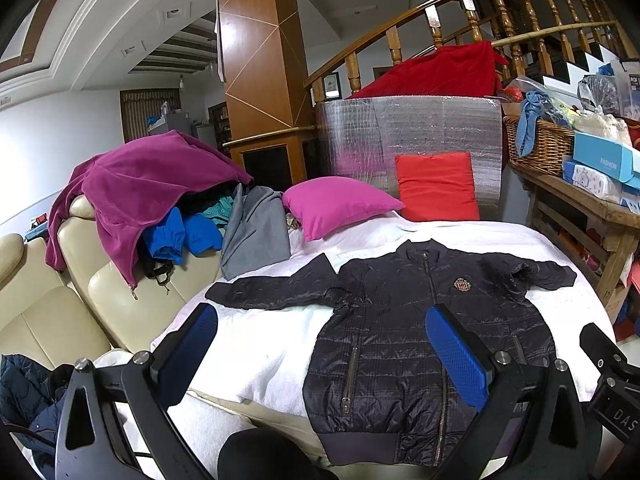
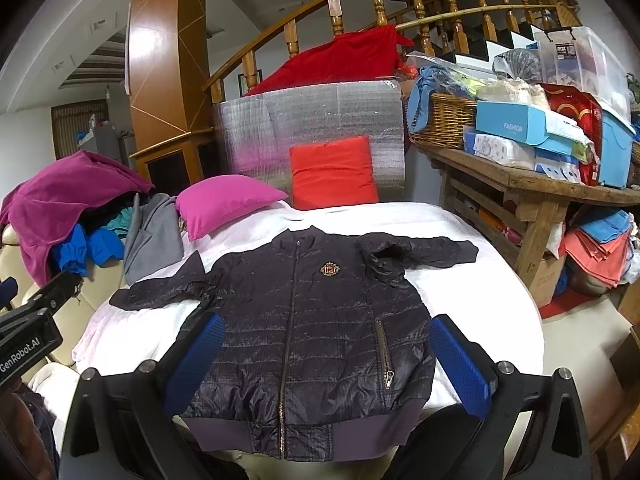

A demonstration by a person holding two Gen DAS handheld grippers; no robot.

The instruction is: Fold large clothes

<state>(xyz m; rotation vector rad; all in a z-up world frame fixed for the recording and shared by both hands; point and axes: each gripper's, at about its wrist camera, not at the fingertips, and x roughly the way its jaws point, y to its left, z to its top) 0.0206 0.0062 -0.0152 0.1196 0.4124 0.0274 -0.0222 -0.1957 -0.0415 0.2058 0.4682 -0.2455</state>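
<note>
- Lying face up on a white sheet (image 2: 460, 224), a dark quilted jacket (image 2: 312, 332) is spread flat, zipped closed, with its collar toward the far side and its ribbed hem nearest the cameras.
- Both sleeves stretch outward, and a crest badge (image 2: 330, 269) sits on the chest just beside the zip.
- The left gripper (image 1: 320, 360) hangs above the near part of the jacket, its blue pads (image 1: 456, 360) spread wide apart and gripping nothing.
- The right gripper (image 2: 328, 364) hovers over the hem, jaws likewise spread wide, with the jacket's lower body showing between them.
- A pink cushion (image 2: 224, 204) and a red cushion (image 2: 334, 172) rest at the far edge of the sheet.
- A heap of clothes (image 1: 132, 200), topped by a magenta fleece, sits on the cream sofa (image 1: 80, 312) to the left.
- A wooden bench (image 2: 520, 184) on the right carries a wicker basket (image 2: 444, 124) and boxes.
</note>
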